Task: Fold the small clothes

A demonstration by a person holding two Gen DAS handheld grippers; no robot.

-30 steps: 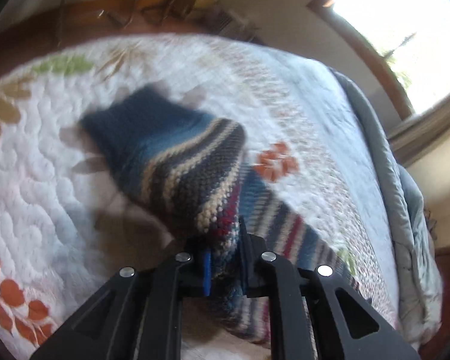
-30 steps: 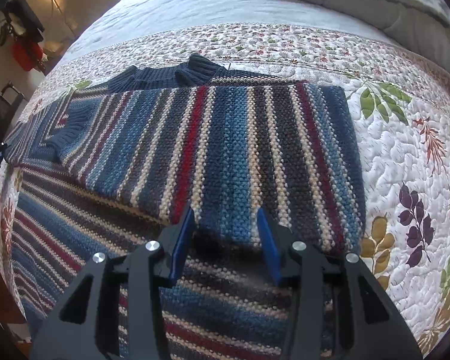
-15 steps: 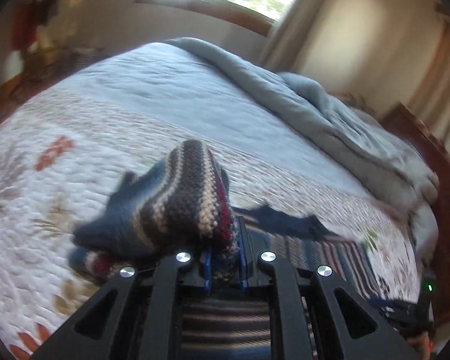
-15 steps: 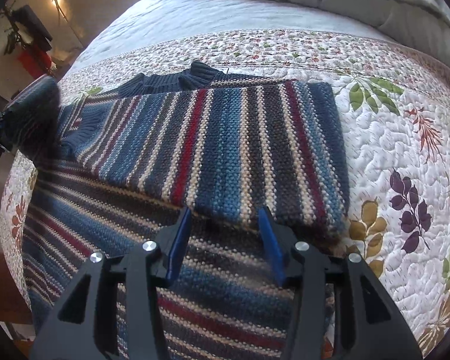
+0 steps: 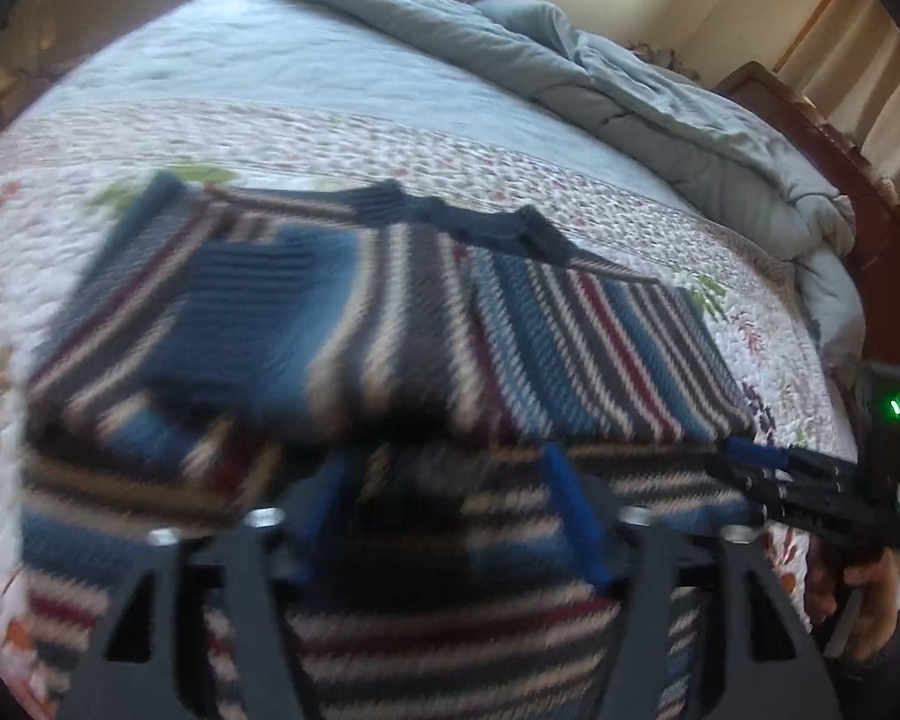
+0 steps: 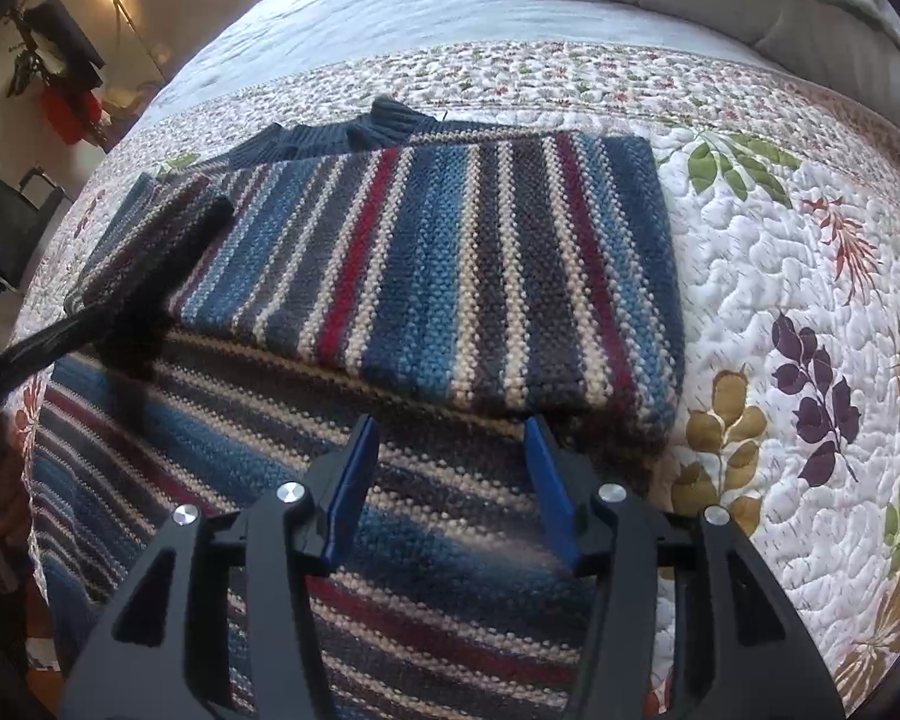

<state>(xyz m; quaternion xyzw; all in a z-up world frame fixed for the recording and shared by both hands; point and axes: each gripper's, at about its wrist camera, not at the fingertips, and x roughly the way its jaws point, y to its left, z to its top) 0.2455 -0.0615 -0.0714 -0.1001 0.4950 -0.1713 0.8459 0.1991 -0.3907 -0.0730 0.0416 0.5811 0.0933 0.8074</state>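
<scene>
No text, label, brand or number can be read in either view. The striped sweater (image 6: 450, 276) ahead of the jaws carries no visible tag, and the quilt (image 6: 780, 276) shows only leaf prints (the left wrist view is too blurred to read anything).

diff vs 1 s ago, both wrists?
Left gripper carried the left sleeve across onto the striped sweater; its jaws have just been opening, the sleeve released and nothing between them. Right gripper jaws have opened slightly, empty, hovering in place. Folded right side and quilt unchanged.
</scene>
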